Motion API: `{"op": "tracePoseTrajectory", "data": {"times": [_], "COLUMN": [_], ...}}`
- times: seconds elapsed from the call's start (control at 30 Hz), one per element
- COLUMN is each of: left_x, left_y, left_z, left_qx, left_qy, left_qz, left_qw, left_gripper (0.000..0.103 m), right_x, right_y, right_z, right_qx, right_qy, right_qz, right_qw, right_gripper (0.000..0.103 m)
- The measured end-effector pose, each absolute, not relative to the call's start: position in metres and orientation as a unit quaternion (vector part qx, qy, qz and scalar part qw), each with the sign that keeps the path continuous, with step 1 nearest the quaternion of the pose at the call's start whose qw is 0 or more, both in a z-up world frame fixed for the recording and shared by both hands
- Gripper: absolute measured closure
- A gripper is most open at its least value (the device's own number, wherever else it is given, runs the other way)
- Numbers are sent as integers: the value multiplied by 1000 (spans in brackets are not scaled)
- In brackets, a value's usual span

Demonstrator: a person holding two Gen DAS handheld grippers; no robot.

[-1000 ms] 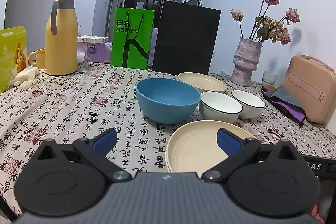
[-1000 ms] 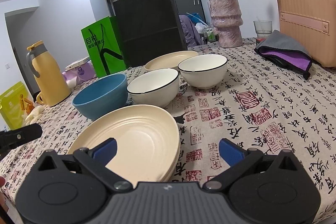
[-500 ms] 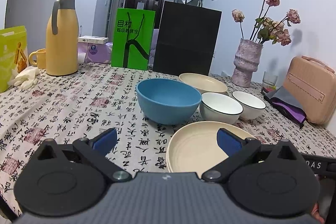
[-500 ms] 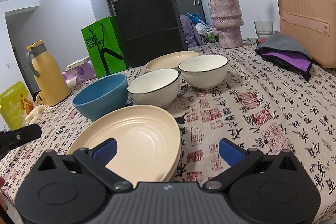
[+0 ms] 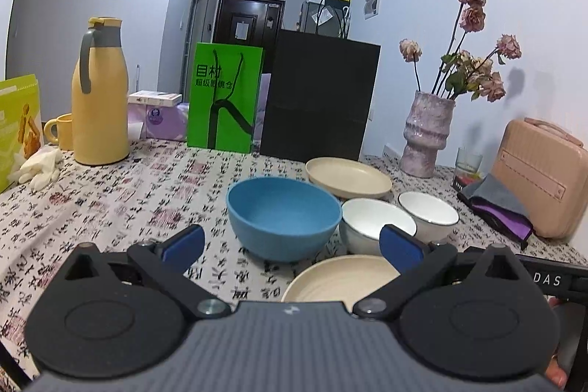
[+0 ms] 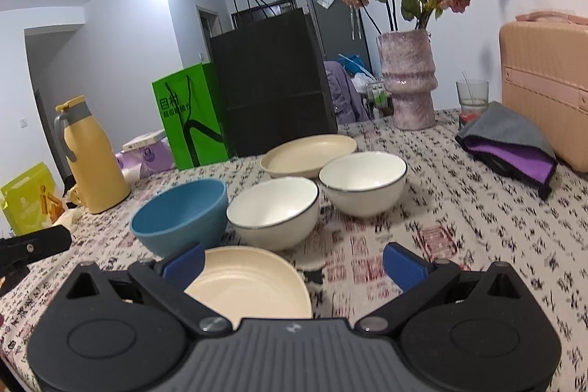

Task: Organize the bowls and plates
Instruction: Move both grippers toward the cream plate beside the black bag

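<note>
Left wrist view: the left hand-held gripper (image 5: 290, 241) hangs wide open and empty over the bench (image 5: 110, 208); the near cream plate (image 5: 341, 276) lies just below its fingers, the blue bowl (image 5: 283, 219) behind it, 2 white bowls (image 5: 400, 219) to the right, the far cream plate (image 5: 347, 177) beyond. The plates look stiff, light and shallow, best pinched at the rim; the white bowls look glazed, so probably slippery and breakable. Right wrist view: the right hand-held gripper (image 6: 292, 263) is likewise spread wide, holding nothing, above the near cream plate (image 6: 253, 281). The blue bowl (image 6: 180, 217) and nearer white bowl (image 6: 273, 212) crowd the plate's far edge; the vase (image 6: 408, 79), folded cloth (image 6: 509, 142) and pink case (image 6: 547, 83) stand well apart.
</note>
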State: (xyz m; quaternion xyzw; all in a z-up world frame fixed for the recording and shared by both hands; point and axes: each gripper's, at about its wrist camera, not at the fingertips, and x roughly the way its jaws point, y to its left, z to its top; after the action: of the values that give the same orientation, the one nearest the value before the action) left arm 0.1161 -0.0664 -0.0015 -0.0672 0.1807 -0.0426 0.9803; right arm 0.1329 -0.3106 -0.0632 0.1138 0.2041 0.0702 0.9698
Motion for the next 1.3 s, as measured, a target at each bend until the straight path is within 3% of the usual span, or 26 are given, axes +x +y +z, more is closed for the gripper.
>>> {"op": "tracePoseTrajectory", "data": {"times": [0.8,1.3], "left_x": [180,265], "left_y": [-96,-129], "left_z": [34,60], "left_qx": [-68,-43], "left_qy": [180,214], "left_qz": [-37,-51], "left_qw": [981,975], "left_gripper": [0,0], "right_x": [206,297], "right_y": [-347,-385], "right_z": [-19,-1], "right_qx": [126,150], "right_qy": [166,196], "right_qz": [102,85], "right_qw": [973,965], "right_gripper": [0,0]}}
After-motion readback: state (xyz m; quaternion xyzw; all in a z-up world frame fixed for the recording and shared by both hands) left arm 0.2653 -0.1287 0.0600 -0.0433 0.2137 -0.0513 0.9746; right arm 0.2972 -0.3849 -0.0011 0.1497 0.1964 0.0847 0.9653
